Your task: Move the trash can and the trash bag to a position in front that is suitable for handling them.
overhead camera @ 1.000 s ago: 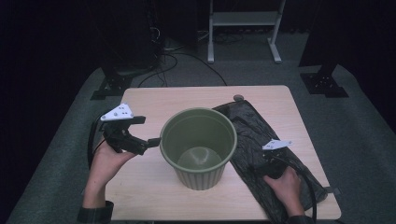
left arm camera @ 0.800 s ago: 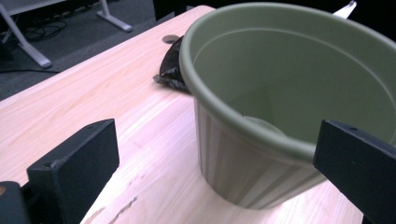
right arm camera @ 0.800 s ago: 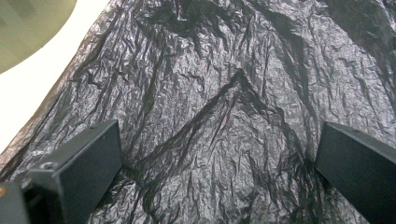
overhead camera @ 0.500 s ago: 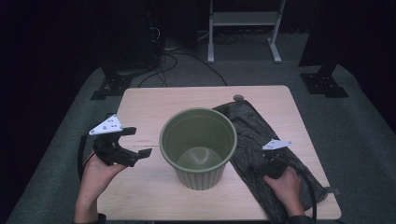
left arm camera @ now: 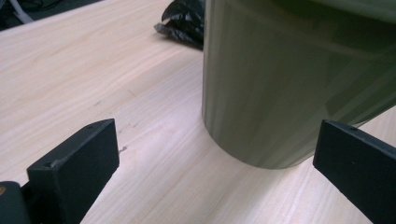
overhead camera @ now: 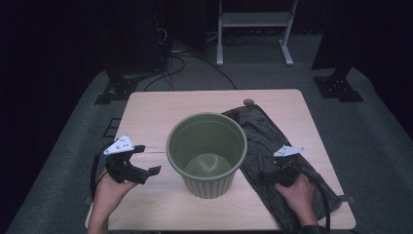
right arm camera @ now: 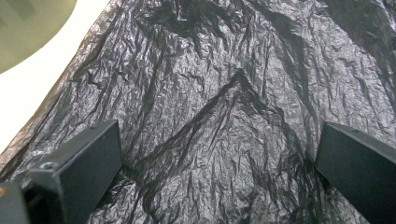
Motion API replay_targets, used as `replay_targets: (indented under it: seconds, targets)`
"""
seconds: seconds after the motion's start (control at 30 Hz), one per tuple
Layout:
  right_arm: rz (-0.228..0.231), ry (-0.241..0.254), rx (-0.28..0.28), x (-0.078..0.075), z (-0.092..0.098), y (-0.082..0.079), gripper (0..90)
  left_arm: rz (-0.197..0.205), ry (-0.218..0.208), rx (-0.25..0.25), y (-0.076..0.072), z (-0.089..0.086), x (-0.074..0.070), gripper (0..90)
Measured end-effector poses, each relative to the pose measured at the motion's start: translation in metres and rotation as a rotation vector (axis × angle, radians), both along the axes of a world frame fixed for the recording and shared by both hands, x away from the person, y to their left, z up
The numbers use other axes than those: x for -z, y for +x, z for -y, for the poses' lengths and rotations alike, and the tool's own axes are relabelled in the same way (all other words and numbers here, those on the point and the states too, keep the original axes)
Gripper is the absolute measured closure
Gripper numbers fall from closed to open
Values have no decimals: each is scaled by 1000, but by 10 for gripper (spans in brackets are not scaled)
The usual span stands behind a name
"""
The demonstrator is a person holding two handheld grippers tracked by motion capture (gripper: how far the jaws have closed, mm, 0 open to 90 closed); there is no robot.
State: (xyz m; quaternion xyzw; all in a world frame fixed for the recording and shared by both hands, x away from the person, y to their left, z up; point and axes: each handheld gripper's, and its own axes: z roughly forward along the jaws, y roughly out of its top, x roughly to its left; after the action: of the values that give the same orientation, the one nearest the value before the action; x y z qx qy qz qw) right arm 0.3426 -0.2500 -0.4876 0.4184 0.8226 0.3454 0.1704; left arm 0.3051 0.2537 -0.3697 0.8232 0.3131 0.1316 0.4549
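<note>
green bin (overhead camera: 207,153), black bag (right arm camera: 224,107) crinkles close-up

No readable text, label or number anywhere

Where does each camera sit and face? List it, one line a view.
High view: above the person's side, looking down on table, bin, bag; both hands, left gripper, right gripper.
Left gripper view: between open jaws, facing bin.
Right gripper view: between open jaws, over bag.
Shared: bin, bag.
</note>
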Motion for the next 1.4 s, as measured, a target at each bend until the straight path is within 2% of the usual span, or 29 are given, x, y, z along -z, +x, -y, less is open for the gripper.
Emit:
replay_targets:
  seconds: [0.03,0.13,0.17,0.43,0.5,0.6,0.73,0.93,1.0,1.2,1.4]
  targets:
    - [0,0,0,0,0,0,0,-1,8,-2,0,1,7,0]
    - [0,0,0,0,0,0,0,-2,14,0,0,2,15,0]
    - [0,0,0,0,0,0,0,-3,14,7,0,3,22,0]
    - [0,1,0,0,0,0,0,5,48,-16,0,6,44,0]
    - [0,1,0,0,0,0,0,1,52,-17,1,6,48,0]
    - [0,1,0,0,0,0,0,-7,76,-24,3,9,61,0]
    - [0,1,0,0,0,0,0,-12,97,-28,4,10,69,0]
    - [0,1,0,0,0,0,0,-28,103,-38,6,12,84,0]
    - [0,1,0,0,0,0,0,-42,100,-53,8,12,94,0]
    - [0,1,0,0,0,0,0,-73,128,-68,11,14,107,0]
    - [0,1,0,0,0,0,0,-72,146,-73,11,15,112,0]
